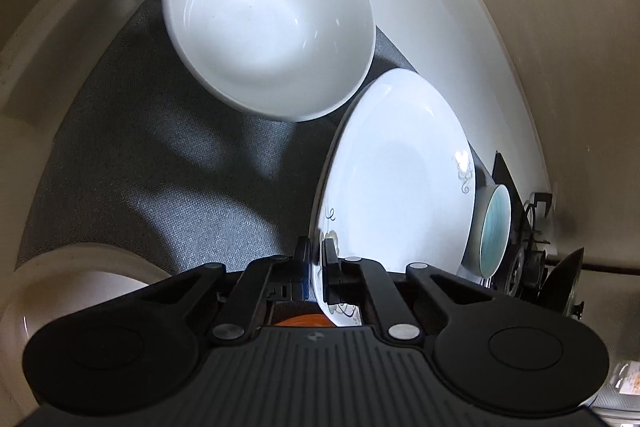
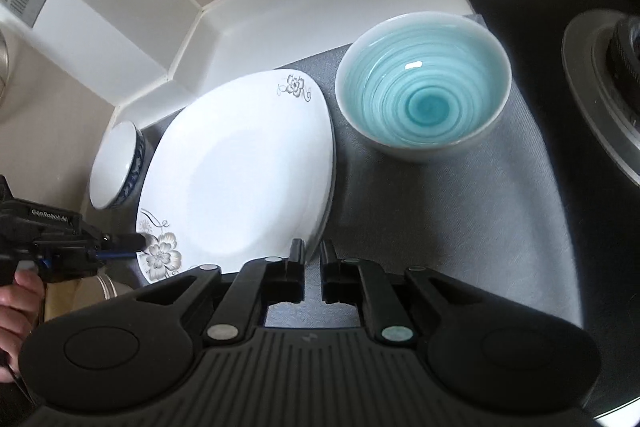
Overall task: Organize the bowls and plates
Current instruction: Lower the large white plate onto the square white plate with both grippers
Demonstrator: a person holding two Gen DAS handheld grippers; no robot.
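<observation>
A white square plate with grey flower prints [image 1: 394,183] [image 2: 244,171] is held tilted over the grey mat [image 1: 160,167]. My left gripper [image 1: 316,259] is shut on its rim; it shows in the right wrist view [image 2: 136,241] at the plate's flowered corner. A white bowl with a blue-patterned outside [image 1: 268,15] [image 2: 116,165] sits beyond the plate. A turquoise bowl [image 2: 424,87] [image 1: 494,229] stands on the mat to the plate's right. My right gripper [image 2: 313,251] hovers empty, jaws a small gap apart, just beside the plate's near edge.
A gas stove burner [image 2: 604,83] [image 1: 528,247] lies at the right of the mat. A white backsplash ledge [image 2: 280,11] runs behind the dishes. Another white dish rim [image 1: 80,279] shows at lower left. An orange object [image 1: 304,321] peeks under the left gripper.
</observation>
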